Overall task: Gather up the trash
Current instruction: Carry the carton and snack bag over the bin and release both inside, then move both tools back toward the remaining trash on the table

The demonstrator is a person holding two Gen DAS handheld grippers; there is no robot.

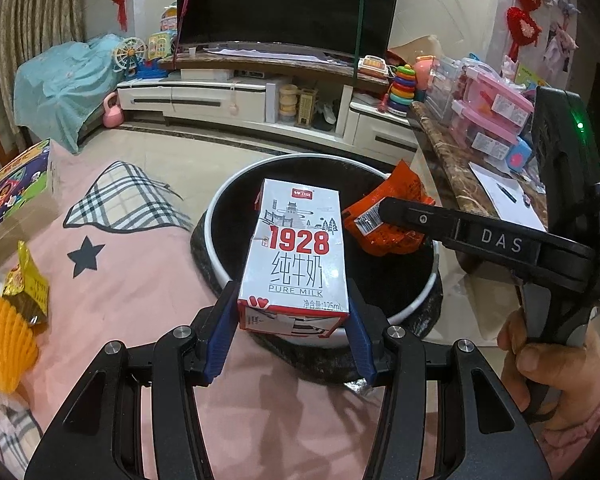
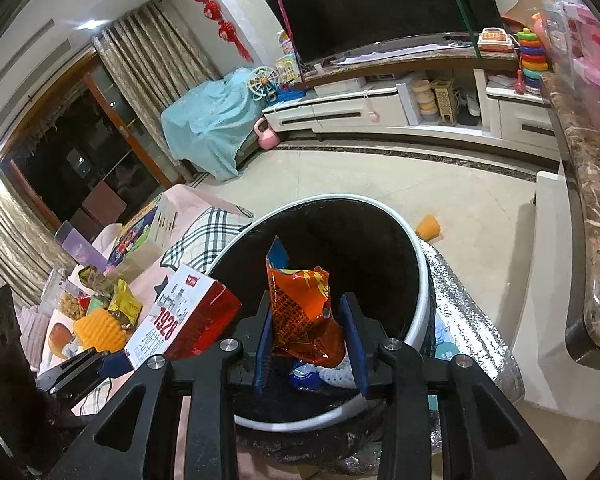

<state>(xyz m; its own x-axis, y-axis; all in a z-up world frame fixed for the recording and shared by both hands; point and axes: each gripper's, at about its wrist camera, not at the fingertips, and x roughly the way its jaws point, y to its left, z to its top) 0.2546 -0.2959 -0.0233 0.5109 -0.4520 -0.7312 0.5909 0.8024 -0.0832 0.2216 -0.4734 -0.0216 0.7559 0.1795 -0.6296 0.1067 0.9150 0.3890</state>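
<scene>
Left wrist view, lower centre: left gripper [image 1: 294,322] clamps a milk carton [image 1: 296,252] over the white-rimmed bin [image 1: 216,216]. Right of it, right gripper [image 2: 309,342] holds an orange snack wrapper [image 2: 302,308] between its blue pads above the bin's opening.

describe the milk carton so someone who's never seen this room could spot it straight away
Find the round black bin with the white rim beside the pink cloth. Over its near edge, the left tool grips a small white carton. Its big red "1928" and "PURE MILK" print set it apart from the crinkled orange snack wrapper alongside.
</scene>
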